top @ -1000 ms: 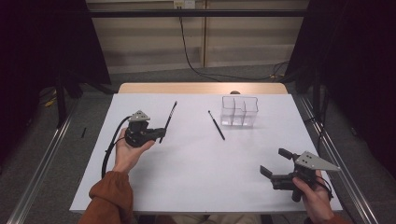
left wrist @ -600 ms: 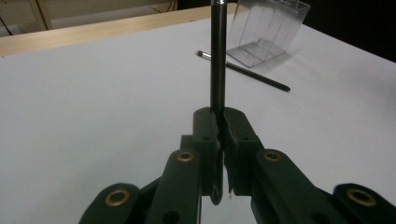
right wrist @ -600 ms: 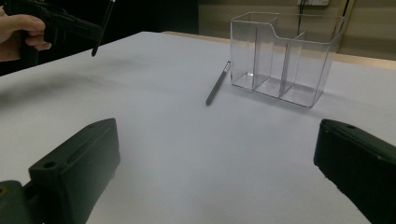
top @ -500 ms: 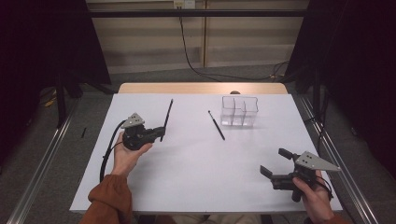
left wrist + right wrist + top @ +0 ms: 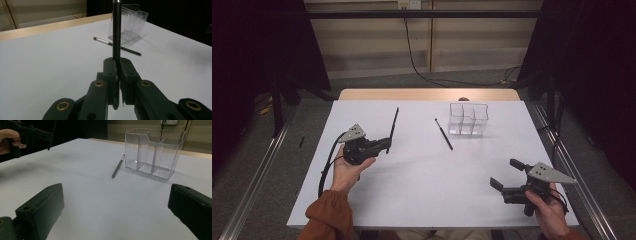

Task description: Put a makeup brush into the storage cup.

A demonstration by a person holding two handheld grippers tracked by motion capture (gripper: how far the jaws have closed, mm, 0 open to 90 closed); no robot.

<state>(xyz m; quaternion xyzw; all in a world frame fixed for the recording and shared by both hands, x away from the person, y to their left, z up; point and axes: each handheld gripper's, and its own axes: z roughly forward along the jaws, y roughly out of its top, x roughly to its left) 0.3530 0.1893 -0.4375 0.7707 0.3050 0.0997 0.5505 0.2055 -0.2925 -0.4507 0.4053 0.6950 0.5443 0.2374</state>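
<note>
High view: two grippers, two black brushes, one clear organizer (image 5: 468, 119) with three empty compartments. Left gripper (image 5: 386, 143) clamped on first brush (image 5: 393, 125), lifted above white table (image 5: 422, 175); right gripper (image 5: 505, 174) spread wide, empty.
Left gripper view: second brush (image 5: 117, 46) flat beside organizer.
Right gripper view: same organizer, empty.

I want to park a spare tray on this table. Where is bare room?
The widest bare patch of white table lies between the two hands, nearer than the thin dark brush. The far right corner is taken by the clear plastic three-compartment organizer.
</note>
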